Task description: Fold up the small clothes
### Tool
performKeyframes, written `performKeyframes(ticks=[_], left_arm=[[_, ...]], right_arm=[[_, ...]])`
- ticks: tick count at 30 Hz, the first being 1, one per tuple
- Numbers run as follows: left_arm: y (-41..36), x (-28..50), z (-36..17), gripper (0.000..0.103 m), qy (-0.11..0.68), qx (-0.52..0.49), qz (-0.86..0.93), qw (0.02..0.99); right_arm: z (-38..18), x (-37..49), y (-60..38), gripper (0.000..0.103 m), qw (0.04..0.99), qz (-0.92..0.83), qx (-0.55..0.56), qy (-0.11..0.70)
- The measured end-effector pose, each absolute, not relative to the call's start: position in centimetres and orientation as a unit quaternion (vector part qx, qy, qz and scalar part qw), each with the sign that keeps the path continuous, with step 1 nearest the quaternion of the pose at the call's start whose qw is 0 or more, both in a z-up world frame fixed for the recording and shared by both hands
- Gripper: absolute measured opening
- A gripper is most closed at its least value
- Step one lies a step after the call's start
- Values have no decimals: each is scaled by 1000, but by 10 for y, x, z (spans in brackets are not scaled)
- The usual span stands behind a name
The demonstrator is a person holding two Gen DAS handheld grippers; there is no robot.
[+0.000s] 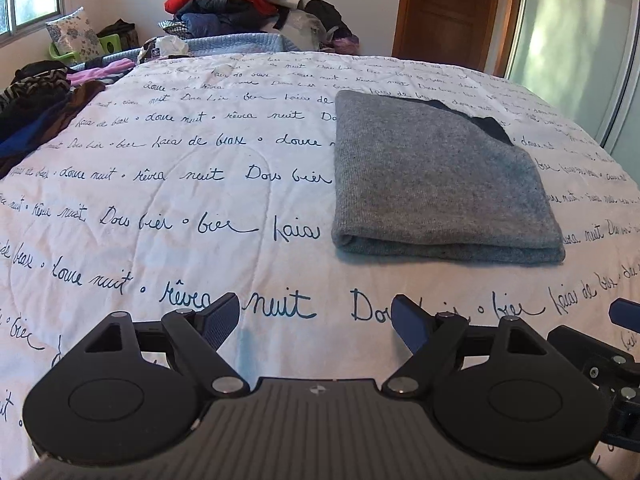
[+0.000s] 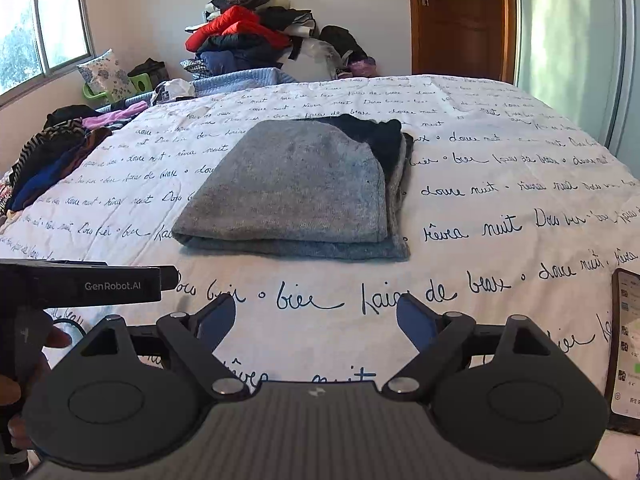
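Observation:
A grey knit garment (image 1: 436, 176) lies folded into a flat rectangle on the white bedspread (image 1: 160, 184) with dark script lettering. A dark layer shows at its far right edge. In the right wrist view the garment (image 2: 296, 188) lies ahead of centre. My left gripper (image 1: 316, 314) is open and empty, low over the bedspread, short of the garment's near left corner. My right gripper (image 2: 316, 314) is open and empty, short of the garment's near edge. The left gripper's body (image 2: 88, 284) shows at the left of the right wrist view.
A heap of unfolded clothes (image 1: 36, 104) lies on the bed's left side. A tall pile of clothes (image 1: 236, 4) stands behind the bed by the wall. A phone (image 2: 626, 344) lies at the right edge. A wooden door (image 1: 448, 8) is at the back right.

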State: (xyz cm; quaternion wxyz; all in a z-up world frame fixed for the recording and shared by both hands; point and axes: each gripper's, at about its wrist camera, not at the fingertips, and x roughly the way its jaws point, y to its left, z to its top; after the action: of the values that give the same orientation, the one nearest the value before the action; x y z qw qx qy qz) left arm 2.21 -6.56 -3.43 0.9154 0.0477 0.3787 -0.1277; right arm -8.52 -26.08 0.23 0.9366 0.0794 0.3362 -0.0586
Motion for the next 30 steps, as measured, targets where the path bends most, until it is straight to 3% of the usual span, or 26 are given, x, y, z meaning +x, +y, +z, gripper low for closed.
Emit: performKeyframes(ticks=[30], left_arm=[[-56,9,-52,86,366,50,-90,925]], right_arm=[[-22,-89,-255,89,934,-49,70,347]])
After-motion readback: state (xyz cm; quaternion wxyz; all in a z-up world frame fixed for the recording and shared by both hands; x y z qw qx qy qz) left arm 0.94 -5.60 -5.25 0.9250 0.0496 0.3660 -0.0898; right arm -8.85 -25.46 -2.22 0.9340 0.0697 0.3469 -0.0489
